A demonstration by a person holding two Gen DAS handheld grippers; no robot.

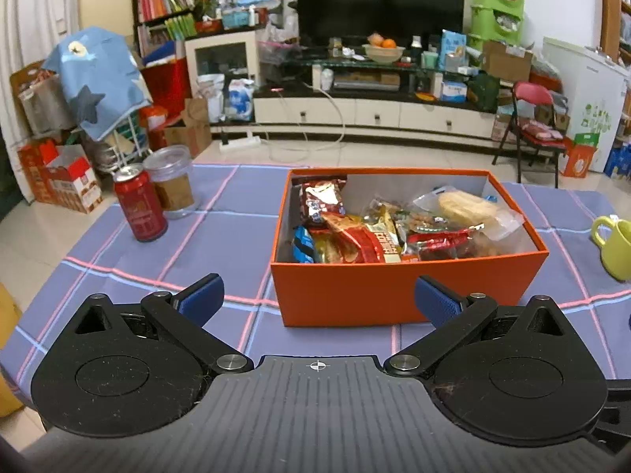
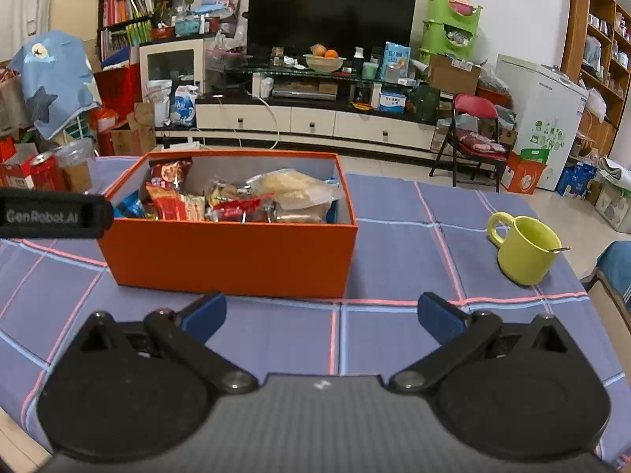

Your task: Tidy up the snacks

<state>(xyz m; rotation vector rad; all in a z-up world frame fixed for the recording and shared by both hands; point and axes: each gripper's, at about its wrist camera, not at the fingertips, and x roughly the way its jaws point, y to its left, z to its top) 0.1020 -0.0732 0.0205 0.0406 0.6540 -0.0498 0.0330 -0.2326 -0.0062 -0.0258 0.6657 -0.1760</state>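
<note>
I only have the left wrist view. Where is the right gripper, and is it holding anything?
Observer: The right gripper is open and empty. It hangs over the tablecloth, short of the orange box.
Operator: The yellow mug is cut off at my edge. Anything in it?
Observer: A metal spoon handle sticks out over the rim of the yellow mug.
Operator: Any loose snacks between box and mug?
Observer: None that I can see; only bare cloth shows there.
</note>
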